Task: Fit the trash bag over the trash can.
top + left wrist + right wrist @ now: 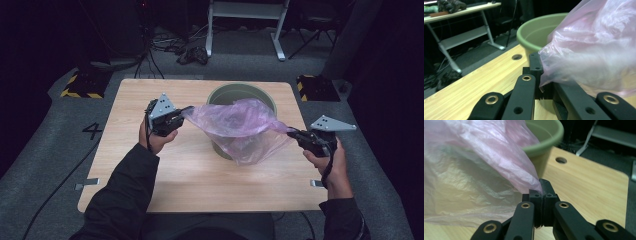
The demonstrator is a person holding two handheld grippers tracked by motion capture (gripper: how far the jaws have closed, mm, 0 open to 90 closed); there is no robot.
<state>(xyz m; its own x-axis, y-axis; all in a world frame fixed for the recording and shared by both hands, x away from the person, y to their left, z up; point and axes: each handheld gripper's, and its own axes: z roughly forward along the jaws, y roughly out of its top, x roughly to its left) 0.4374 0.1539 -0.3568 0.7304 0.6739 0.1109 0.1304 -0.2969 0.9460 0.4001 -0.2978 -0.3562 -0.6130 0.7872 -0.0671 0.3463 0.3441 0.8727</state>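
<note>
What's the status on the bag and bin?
Left hand-held gripper and right hand-held gripper both shut on pink bag. Bag stretched over green bin, not seated. Nothing in the way.

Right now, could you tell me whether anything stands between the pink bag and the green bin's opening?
Nothing visible does. The pink bag, stretched between the left hand-held gripper and right hand-held gripper, hangs over the green bin.
</note>
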